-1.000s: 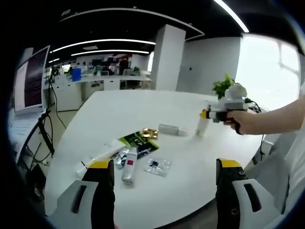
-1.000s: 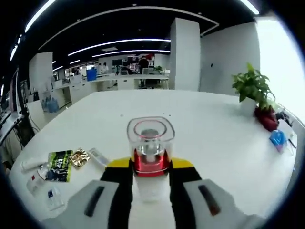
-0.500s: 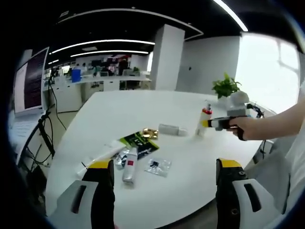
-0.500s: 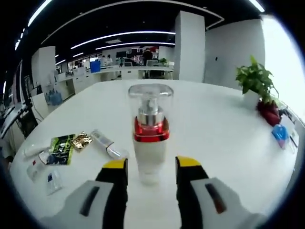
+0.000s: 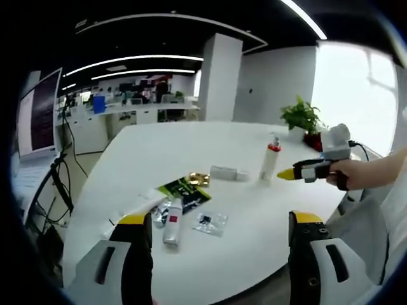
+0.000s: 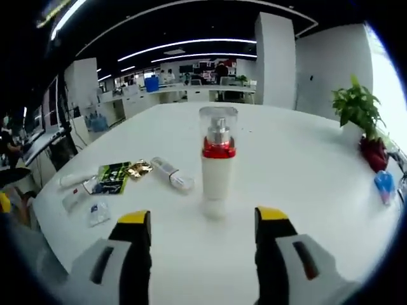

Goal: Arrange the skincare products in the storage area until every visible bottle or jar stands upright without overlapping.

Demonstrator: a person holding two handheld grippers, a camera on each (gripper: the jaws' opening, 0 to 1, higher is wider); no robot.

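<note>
Now I see pump bottle (image 6: 217, 169) upright at frame centre, free | right gripper (image 6: 204, 223) jaws wide, empty | left gripper (image 5: 220, 225) wide, empty | labels unreadable

bottle (image 6: 217, 166): matt white, clear plastic cap, glossy red collar | table (image 6: 299, 171): smooth matt white

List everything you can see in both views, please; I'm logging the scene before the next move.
pump bottle: 1, white, red collar, clear cap, upright mid-table
lying bottle: 1, white, red label, left cluster
clear tube: 1, lying left of the pump bottle
sachets: several, green, gold, clear, left cluster
white tube: 1, lying at table edge
potted plant: 1, green, far right
table: 1, white
left gripper: open, yellow-tipped
right gripper: open, before the pump bottle
</note>
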